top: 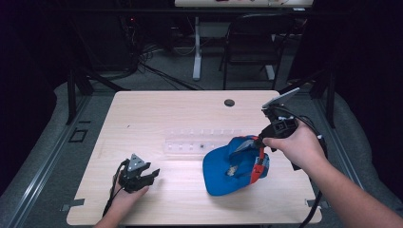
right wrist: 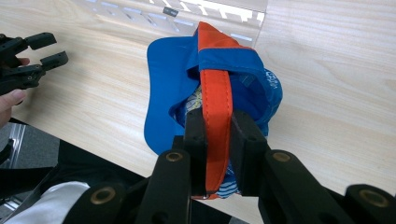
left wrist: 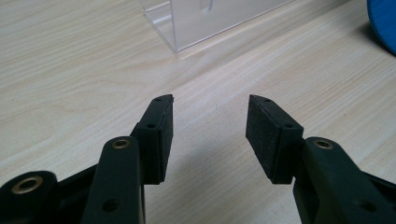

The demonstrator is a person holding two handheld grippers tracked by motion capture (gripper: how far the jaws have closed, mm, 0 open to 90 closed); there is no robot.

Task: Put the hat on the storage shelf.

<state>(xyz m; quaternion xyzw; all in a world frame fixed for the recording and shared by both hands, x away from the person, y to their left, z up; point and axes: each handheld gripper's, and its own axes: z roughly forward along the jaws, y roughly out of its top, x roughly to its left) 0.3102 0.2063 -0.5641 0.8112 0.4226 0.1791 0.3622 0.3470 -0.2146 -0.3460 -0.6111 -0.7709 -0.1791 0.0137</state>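
**Right claw lifts blue cap by its orange strap**

Right gripper (right wrist: 217, 140) clenched on the orange fabric back strap (right wrist: 216, 100) of a blue cloth baseball cap (top: 233, 166); the strap runs up between both pads. Cap sits at about 4 o'clock from table centre, brim (top: 216, 173) low toward the light wooden table (top: 166, 109). Clear acrylic slotted rack (top: 190, 142) just at the cap's 10 o'clock. Left gripper (left wrist: 210, 126) at 8 o'clock, released, jaws wide apart over bare wood.

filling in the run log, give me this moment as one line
right tongs: shut on orange strap of blue cap | left tongs: open, nothing between | clear rack: untouched on table
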